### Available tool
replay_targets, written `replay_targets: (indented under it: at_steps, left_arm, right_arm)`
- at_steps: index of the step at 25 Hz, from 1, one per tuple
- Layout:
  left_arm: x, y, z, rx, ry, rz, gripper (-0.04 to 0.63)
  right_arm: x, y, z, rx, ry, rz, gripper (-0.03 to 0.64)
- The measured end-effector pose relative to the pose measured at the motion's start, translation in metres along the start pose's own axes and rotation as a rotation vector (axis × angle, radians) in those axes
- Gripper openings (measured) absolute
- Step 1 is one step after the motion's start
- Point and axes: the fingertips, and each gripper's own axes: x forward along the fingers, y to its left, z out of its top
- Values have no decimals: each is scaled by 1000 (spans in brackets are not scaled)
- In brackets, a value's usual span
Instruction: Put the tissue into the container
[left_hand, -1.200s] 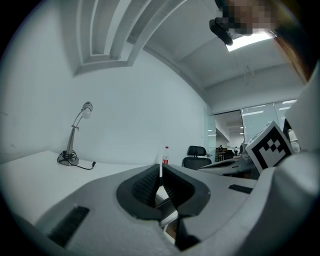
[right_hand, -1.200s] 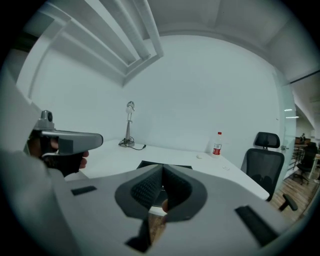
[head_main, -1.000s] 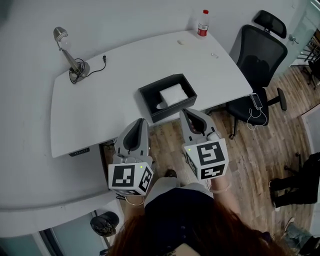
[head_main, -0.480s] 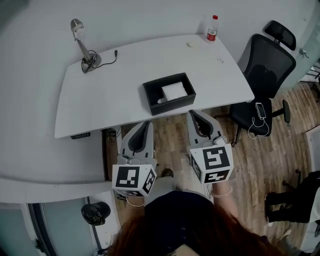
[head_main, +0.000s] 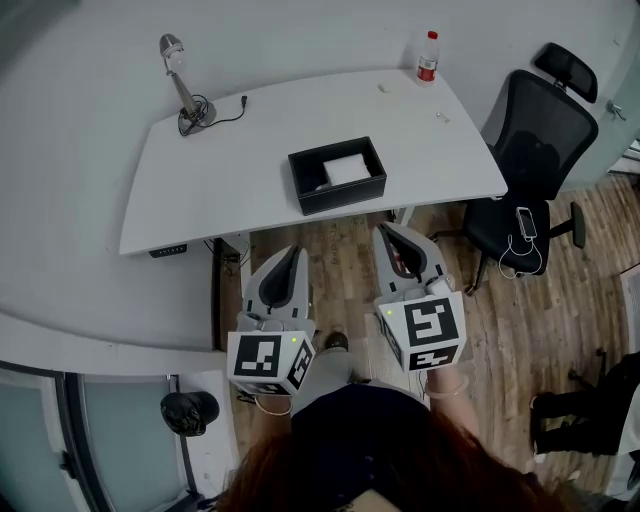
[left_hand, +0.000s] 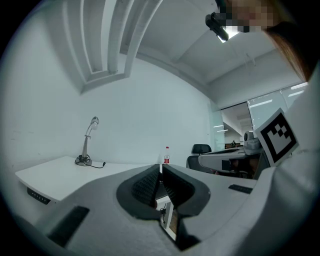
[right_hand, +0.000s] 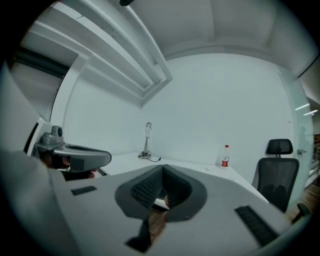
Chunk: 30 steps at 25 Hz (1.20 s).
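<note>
The tissue (head_main: 346, 168) is seen as a white folded wad already inside the container (head_main: 340, 196), toward its right-rear part. The container, a black open-top box, is set near the front edge of the counter (head_main: 240, 180), approx. mid-width. The task is judged done, or as good as.

The left hand-held gripper (head_main: 291, 254) & the right hand-held gripper (head_main: 384, 232) are both held off the counter, over the wood floor (head_main: 338, 268), side by side & well apart from the container. The jaws of each are seen pressed together in its own view, w/ nothing btwn the pads, so no tissue is carried by either. This posture is read as a neutral rest: closed, empty, tips pointed fwd at the counter, since nothing else to pick up can be seen.

Edges/room: the counter's front edge lies btwn the grippers & the container, so any fresh reach would have to be made up & over that edge, then over the box's front wall. The walls are upright & the tissue appears to sit below the rim, so a knock-out is judged unlikely. The counter is mostly bare either side of the box. A gooseneck lamp (head_main: 183, 85) w/ cable is kept at the far-left corner, a bottle (head_main: 428, 57) at the right rear, both well apart from the box. An office chair (head_main: 540, 120) is parked past the counter's right end; swing room there is judged tighter than on the left.
</note>
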Motion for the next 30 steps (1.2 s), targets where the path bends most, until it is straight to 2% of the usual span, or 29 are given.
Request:
replay_targets:
  at_steps: [30]
  left_arm:
    - [-75,-60,5,37,-6,33,38]
  right_arm:
    - [-91,21,-1,-18,-40,39,20]
